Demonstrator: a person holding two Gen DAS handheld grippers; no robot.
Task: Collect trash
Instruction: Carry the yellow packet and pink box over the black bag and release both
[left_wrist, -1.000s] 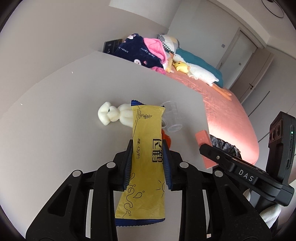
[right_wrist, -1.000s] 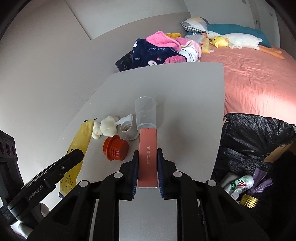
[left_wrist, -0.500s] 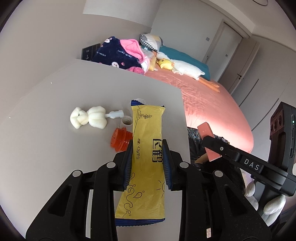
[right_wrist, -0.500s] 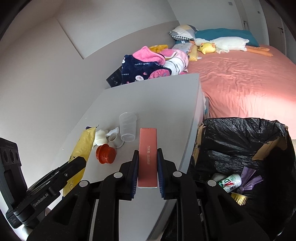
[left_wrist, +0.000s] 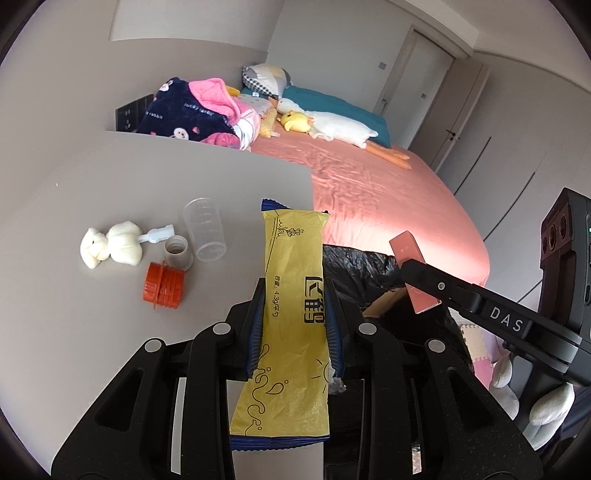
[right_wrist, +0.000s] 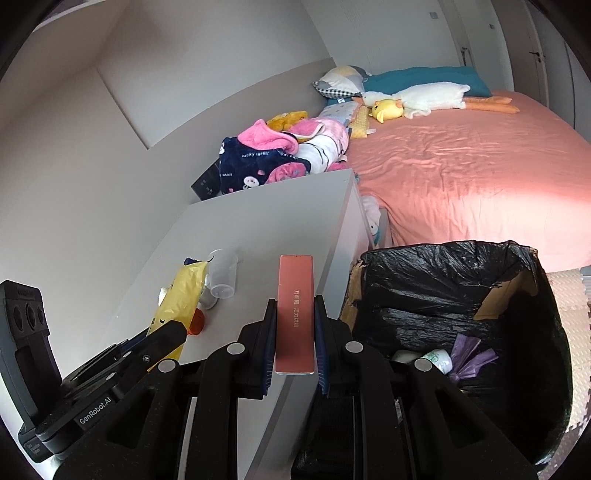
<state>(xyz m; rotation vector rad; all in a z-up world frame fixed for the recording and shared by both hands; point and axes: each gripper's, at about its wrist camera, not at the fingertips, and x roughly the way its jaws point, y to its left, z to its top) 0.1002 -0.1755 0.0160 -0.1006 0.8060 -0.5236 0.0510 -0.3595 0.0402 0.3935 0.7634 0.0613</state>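
Both grippers have pulled back from the table (right_wrist: 280, 218) and swung toward the bin (right_wrist: 517, 280) over the last second, so the black-lined box that showed only at the edge a moment ago now fills the right of the right wrist view. The left gripper (left_wrist: 293, 325) is closed on the yellow sachet (left_wrist: 291, 295), which stands upright between its fingers, now over the table's near edge. The right gripper (right_wrist: 295, 332) clamps the pink box (right_wrist: 295, 314), held beside the bin's rim rather than over its mouth. Earlier trash already lies in the bin bottom. Left on the table are the clear cup (left_wrist: 205, 229), orange cap (left_wrist: 164, 284), small bottle neck (left_wrist: 177, 251) and white plush toy (left_wrist: 110, 247). This looks like the carry-to-bin step, with release likely next once each item hangs over the opening.
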